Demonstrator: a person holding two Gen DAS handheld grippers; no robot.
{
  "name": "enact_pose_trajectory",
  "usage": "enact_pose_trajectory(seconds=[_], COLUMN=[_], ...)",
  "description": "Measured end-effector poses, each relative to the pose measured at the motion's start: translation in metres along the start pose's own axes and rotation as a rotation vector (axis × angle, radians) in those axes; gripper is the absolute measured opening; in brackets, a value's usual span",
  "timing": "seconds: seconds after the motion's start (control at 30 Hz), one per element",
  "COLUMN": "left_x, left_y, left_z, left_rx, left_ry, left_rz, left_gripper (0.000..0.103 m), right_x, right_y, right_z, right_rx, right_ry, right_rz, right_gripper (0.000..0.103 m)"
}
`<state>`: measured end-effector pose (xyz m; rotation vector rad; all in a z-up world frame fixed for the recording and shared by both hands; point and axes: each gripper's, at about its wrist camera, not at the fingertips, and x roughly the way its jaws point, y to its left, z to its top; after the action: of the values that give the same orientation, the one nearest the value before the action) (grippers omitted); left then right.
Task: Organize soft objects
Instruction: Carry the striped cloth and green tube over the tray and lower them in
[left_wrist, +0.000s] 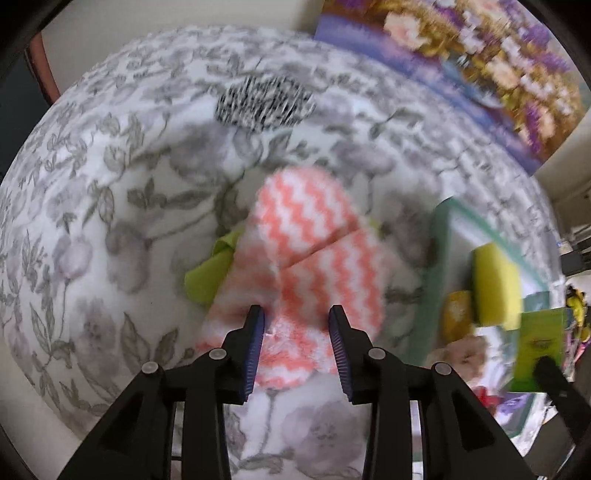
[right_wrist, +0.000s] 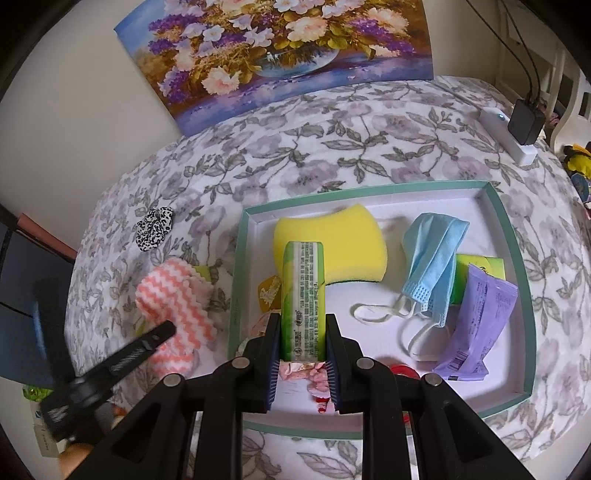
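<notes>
Home room: floral tablecloth (right_wrist: 332, 140), flower painting (right_wrist: 280, 48) against wall, power strip (right_wrist: 509, 136)

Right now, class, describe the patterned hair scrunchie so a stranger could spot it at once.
Start at the shallow green-rimmed white tray on the floral cloth. Left of it lies a fluffy pink-and-white zigzag cloth; beyond that sits the black-and-white speckled fabric scrunchie, the only ruffled ring.
</notes>
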<state>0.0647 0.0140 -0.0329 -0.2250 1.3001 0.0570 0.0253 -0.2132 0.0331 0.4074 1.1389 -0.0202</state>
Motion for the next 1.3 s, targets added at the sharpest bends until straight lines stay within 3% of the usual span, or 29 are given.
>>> enact_pose_trajectory(seconds=[0.23,0.4,0.63,0.87,1.13,1.3], left_x=[0.005,0.005,-0.004,-0.049,-0.120,-0.148], left_y=[-0.003,-0.002,0.000,-0.003,-0.007,-0.017], left_z=[-0.004,-0.004,0.002,0.007,0.009,0.002], left_rx=[0.033,0.053,0.030,0.032,0.052,0.093], left_ry=[-0.003,-0.005,-0.042,-0.200,-0.460,-0.549], left_rz=[0.017,0.012,-0.040,-0.100,-0.213,-0.246], left_gripper=[0.037,0.015,0.009,0.009,0.009,0.009], right_x=[0.003,0.004,0.004,0.000,-0.018,-0.026], right_y=[0.002,0.001,0.001,0.001,0.001,0.002], right_z=[0.000,-0.001,0.000,0.001,0.005,0.007], right_rx=[-0.004,-0.004,0.000,-0.001,-0.001,0.001], right_ry=[0.007,0.010,0.010,-0.002,-0.056,-0.080], right_rz=[-0.002,-0.001,0.005,0.014,0.027,0.036], right_gripper=[0.023,0.023,0.023,0.023,0.023,0.023])
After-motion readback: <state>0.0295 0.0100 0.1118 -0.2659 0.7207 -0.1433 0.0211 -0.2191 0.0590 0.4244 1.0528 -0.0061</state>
